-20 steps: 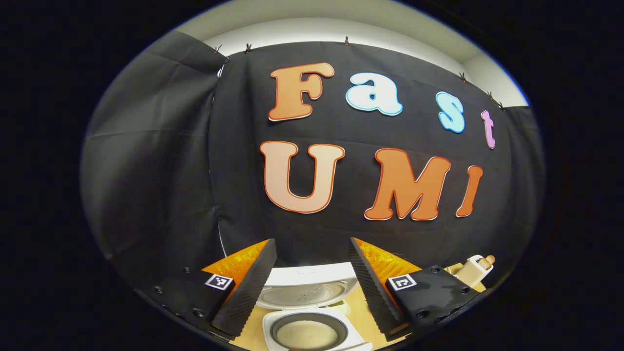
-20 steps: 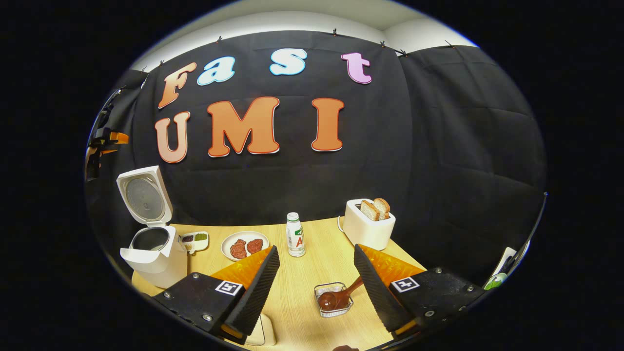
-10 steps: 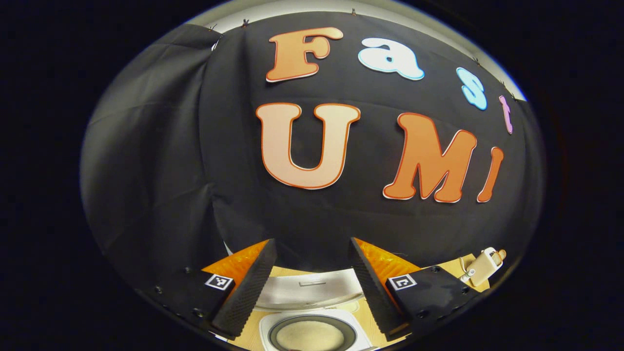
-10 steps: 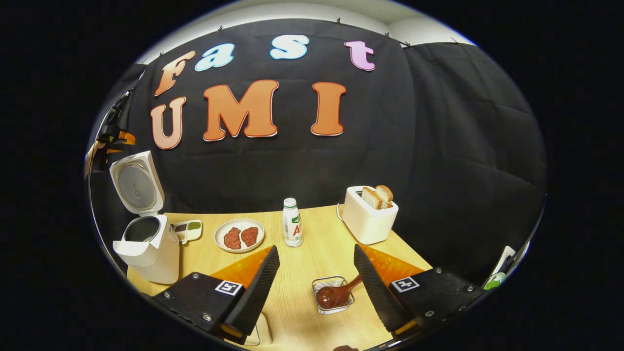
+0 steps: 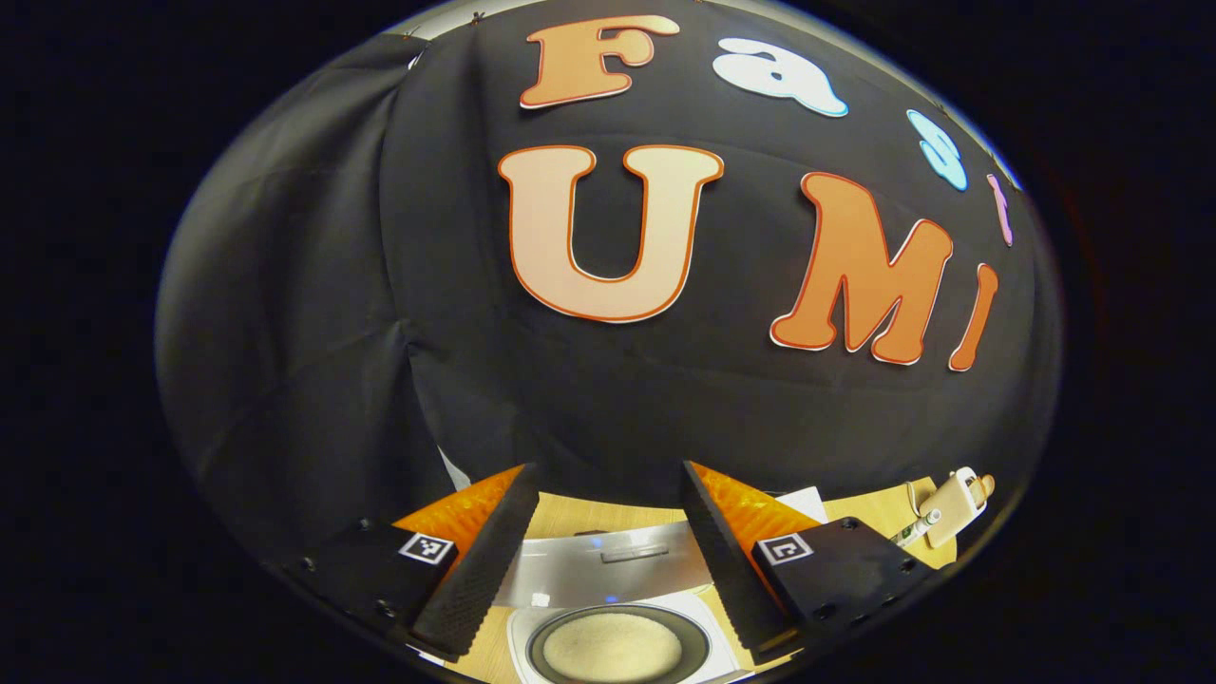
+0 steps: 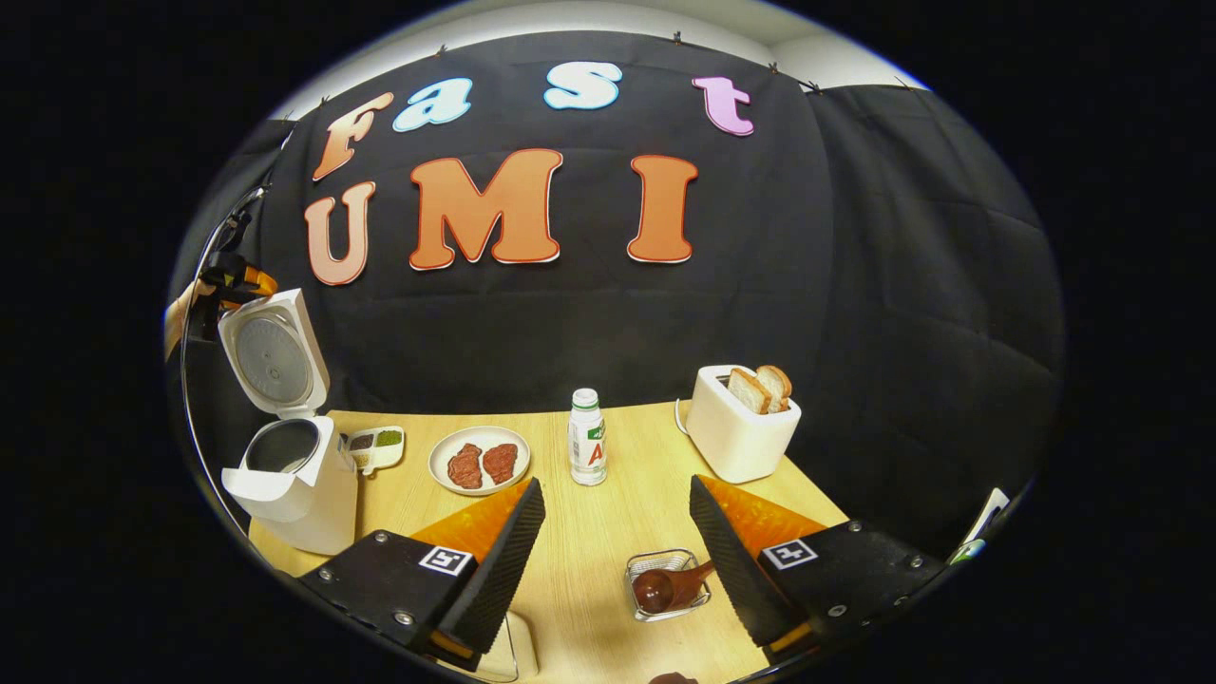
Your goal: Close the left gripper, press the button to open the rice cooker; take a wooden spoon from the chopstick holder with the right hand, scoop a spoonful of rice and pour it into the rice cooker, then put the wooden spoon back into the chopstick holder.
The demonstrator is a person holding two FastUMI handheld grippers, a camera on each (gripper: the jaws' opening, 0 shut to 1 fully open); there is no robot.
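Observation:
The white rice cooker point(image 6: 294, 480) stands open at the table's left, its lid point(image 6: 273, 351) upright. In the left gripper view its pot point(image 5: 613, 648) holds pale rice, directly below my open left gripper point(image 5: 606, 467), and the lid point(image 5: 608, 568) appears edge-on between the fingers. That gripper point(image 6: 233, 280), held by a hand, hovers at the lid's top edge. The dark wooden spoon point(image 6: 665, 587) lies in the wire chopstick holder point(image 6: 686, 560). My right gripper point(image 6: 616, 484) is open and empty just above and before it.
A plate of meat point(image 6: 478, 461), a small sauce dish point(image 6: 377, 448), a white bottle point(image 6: 587, 449) and a toaster with bread point(image 6: 741, 432) stand across the wooden table point(image 6: 608, 532). A white container point(image 6: 518, 646) sits under the right gripper's left finger.
The left gripper has come down over the cooker toward the lid's top edge, so the lid now looks edge-on. The right gripper shifted only slightly; the spoon stayed in its holder.

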